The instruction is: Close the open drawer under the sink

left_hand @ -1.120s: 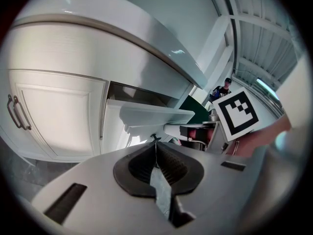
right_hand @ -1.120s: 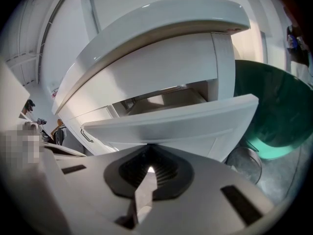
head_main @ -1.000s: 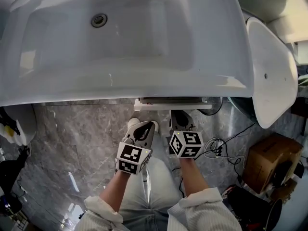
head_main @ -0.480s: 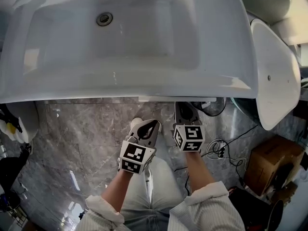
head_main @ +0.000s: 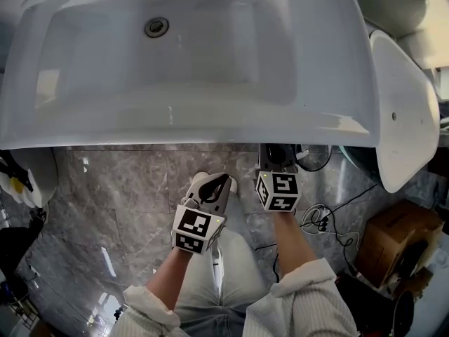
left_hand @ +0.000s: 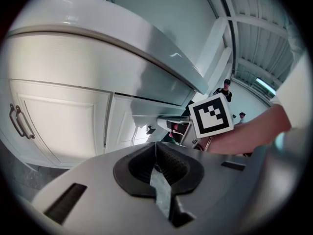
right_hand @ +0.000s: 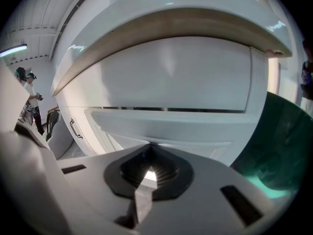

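Caught the drawer (right_hand: 166, 124) right under the sink (head_main: 210, 121), with a white front and a thin dark gap along its top edge, just below the basin's underside. Got no look at it from the head view, tucked as it was beneath the sink's front rim.

Found the right gripper (right_hand: 148, 151) nosed up to that drawer front under the sink's rim, tongs pinched tight together with nothing between them. Couldn't confirm actual contact with the panel. Saw its marker cube (head_main: 278, 190) just out from under the sink's front edge, with a pale striped sleeve (head_main: 302, 300) further back from the sink.

Picked out the left gripper (left_hand: 156, 148) a little further out from the sink, clear of the cabinet, tongs likewise squeezed closed and empty.

Noted a cabinet door (left_hand: 58, 126) under the sink's left part, with a curved metal handle (left_hand: 17, 122) on it.

Made out grey marble floor (head_main: 119, 195) below the sink's front, a tangle of cables (head_main: 319, 220) toward the sink's right and a cardboard box (head_main: 393, 237) further right again. Spotted a second white fixture (head_main: 403, 97) just off the sink's right end.
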